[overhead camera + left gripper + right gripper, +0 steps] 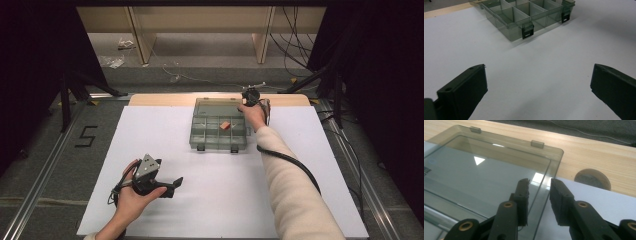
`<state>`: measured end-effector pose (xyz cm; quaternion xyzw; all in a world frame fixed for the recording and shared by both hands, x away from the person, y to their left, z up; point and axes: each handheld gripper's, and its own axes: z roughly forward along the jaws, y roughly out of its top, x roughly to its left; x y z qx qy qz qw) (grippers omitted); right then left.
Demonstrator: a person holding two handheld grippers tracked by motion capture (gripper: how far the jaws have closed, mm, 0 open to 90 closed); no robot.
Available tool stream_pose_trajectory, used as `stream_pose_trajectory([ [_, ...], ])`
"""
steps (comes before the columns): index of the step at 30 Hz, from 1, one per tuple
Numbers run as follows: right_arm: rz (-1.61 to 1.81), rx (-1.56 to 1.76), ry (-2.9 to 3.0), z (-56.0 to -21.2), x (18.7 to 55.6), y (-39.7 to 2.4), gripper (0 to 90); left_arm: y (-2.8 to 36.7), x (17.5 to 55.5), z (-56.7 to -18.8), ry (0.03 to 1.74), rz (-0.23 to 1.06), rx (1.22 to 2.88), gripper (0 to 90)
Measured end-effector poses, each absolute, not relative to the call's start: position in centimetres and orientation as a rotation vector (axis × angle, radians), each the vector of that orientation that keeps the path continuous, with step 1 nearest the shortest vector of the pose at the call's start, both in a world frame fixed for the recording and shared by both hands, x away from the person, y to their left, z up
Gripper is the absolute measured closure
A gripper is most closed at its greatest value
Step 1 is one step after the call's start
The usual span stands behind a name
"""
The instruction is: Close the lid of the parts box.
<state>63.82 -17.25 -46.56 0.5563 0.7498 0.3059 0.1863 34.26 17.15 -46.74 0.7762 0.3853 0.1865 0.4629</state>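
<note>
- As the organizer box (pixel 218 131) stood at the white board's (pixel 150 130) far edge, its open lid (pixel 486 175) lay flat behind.
- Right gripper (pixel 539 185): jaws narrowed astride the lid's side rim, not yet pinching.
- Left gripper (pixel 536 85): wide open, well apart.

1. Right arm (pixel 295 192) – a cream knit sleeve down to the wrist.
2. Right gripper (pixel 539 188): black jaws with ribbed pads, brass-ringed pivots behind them, and a thick black cable (pixel 292 162).
3. Left gripper (pixel 176 183) – black, topped by a grey three-cornered plate (pixel 147 165) with dark dots.
</note>
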Motion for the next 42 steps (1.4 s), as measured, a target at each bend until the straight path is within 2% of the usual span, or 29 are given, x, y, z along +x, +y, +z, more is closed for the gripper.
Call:
stream_pose_trajectory([
  [20,0.802,1.644,2.089,-46.8,64.0,-17.3,82.5,17.1,34.3,-46.8,0.945,0.455,1.909,0.4],
  [42,0.733,1.812,1.943,-46.4,63.9,-16.0,89.4,17.1,34.5,-46.8,0.949,0.462,1.908,0.5],
])
